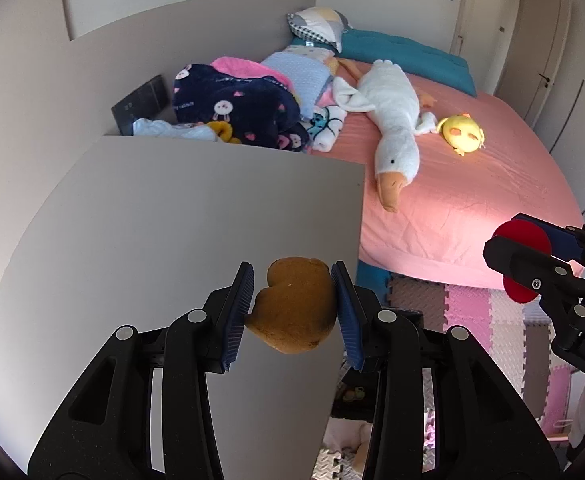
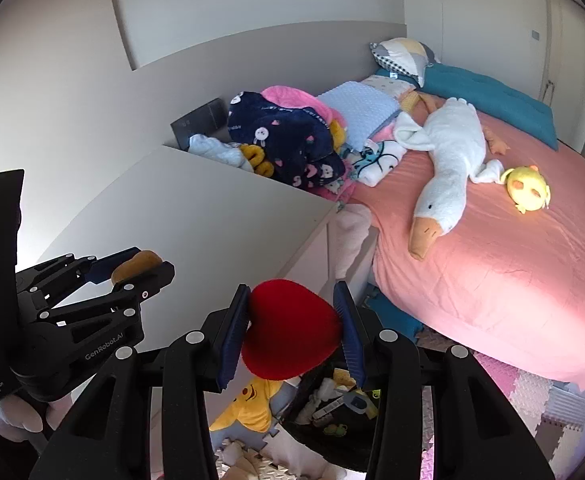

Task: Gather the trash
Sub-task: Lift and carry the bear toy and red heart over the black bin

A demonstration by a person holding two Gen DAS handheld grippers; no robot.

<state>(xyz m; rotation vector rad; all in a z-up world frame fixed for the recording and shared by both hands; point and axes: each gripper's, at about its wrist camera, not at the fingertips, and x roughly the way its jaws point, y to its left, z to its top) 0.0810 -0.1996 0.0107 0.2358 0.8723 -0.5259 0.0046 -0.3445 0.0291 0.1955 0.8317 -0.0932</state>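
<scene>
Left gripper (image 1: pixel 292 308) angled down over tabletop (image 1: pixel 172 220), fingers clamping brown heart (image 1: pixel 292 312); right gripper (image 2: pixel 292 332) beside it, clamping red heart (image 2: pixel 288 336).

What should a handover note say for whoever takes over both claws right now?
Left claw: shut on a brown heart-shaped soft piece, held above the beige tabletop.
Right claw: shut on a red heart-shaped soft piece, held over a dark bin of scraps on the floor.
Done: both pieces picked up.
Left: drop both, probably into that bin; neither is released yet. Whether more trash remains I cannot tell; the white goose plush on the pink bed looks like a toy.
</scene>
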